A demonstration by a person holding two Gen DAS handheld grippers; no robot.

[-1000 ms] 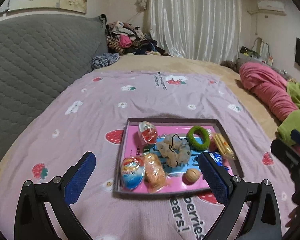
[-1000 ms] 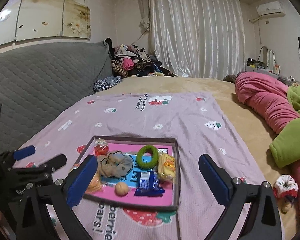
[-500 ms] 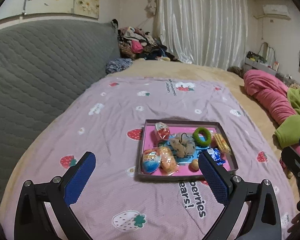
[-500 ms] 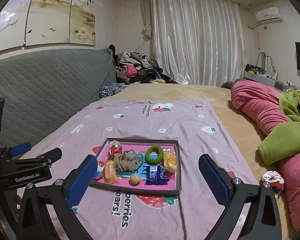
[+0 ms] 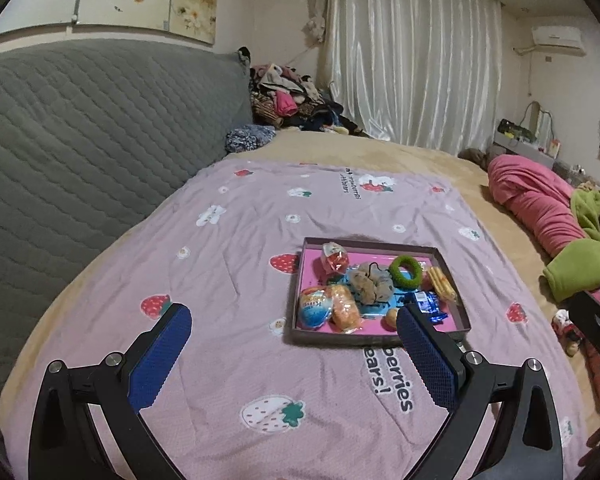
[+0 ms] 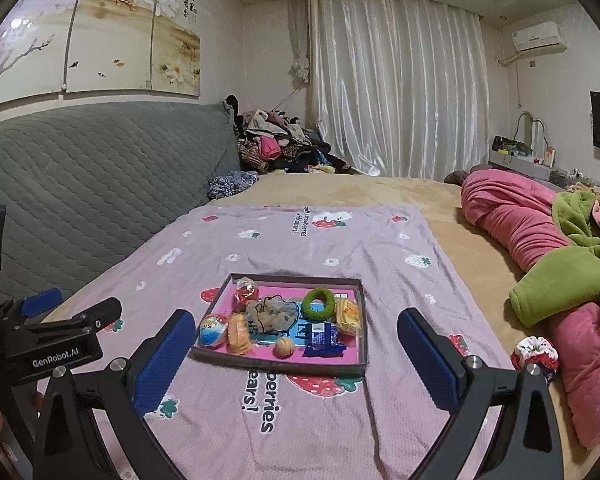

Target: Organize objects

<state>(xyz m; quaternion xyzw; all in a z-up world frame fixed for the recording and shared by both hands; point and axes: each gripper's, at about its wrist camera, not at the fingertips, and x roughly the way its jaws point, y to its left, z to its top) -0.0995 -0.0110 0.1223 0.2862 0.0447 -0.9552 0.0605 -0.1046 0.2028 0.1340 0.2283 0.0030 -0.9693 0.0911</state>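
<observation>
Two grippers hang wide open and empty, low in each picture. The dark flat box with a pink floor [image 6: 358,316] sits mid-picture on the purple strawberry blanket [image 5: 228,264], full of small things. Sorting looks done or not begun; the next pick would need a reach forward. Left gripper [image 5: 292,344] and right gripper [image 6: 296,352] point straight ahead.

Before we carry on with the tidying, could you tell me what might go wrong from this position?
The tray sits on a soft blanket, so pressing into it could tip it. Its contents are crowded: the walnut lies close beside the blue wrapper, and the beige scrunchie lies against neighbours, so an open gripper may snag two things. Both the left gripper and the right gripper face the same tray and could collide.
</observation>
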